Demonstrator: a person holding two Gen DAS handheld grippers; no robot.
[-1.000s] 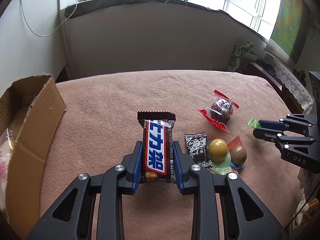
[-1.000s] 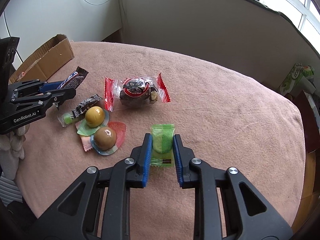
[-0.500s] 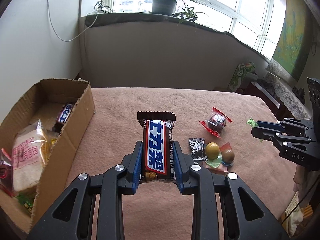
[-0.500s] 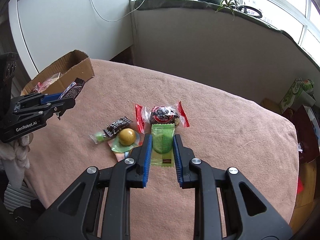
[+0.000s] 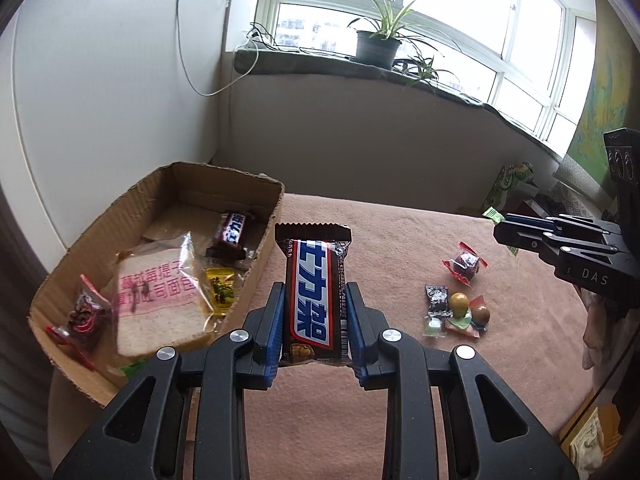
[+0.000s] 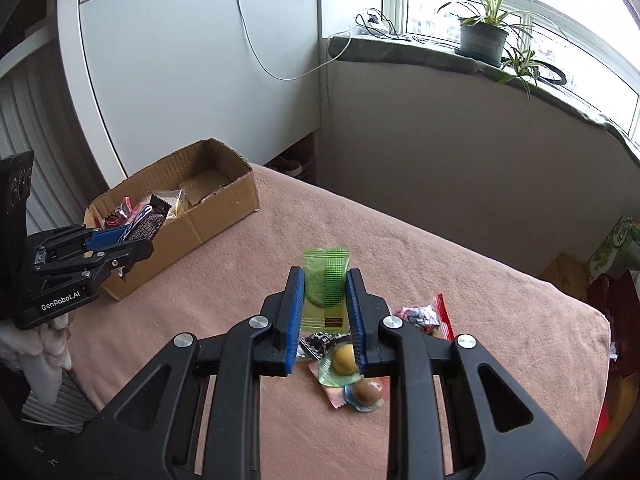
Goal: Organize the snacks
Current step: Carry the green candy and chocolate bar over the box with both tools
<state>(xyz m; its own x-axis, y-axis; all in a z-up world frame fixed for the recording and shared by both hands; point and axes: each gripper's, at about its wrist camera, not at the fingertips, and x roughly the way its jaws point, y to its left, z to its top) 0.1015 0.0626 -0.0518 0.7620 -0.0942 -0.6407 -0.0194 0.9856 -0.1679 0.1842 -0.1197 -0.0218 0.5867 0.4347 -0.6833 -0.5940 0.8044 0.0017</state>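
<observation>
The left tool (image 5: 316, 322) is pinching a stiff, light chocolate bar (image 5: 315, 292) by its long sides beside the cardboard box (image 5: 260, 264), while the right tool (image 6: 326, 312) is squeezing a soft green packet (image 6: 325, 284) above the worktop (image 6: 440, 248).

Window daylight (image 5: 420, 40) — fisheye-warped edges.

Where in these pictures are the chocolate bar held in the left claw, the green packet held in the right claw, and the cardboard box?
chocolate bar (image 5: 314, 294): left wrist view, middle of its blue label.
green packet (image 6: 325, 284): right wrist view, its middle.
cardboard box (image 5: 267, 258): left wrist view, its near side wall.
</observation>
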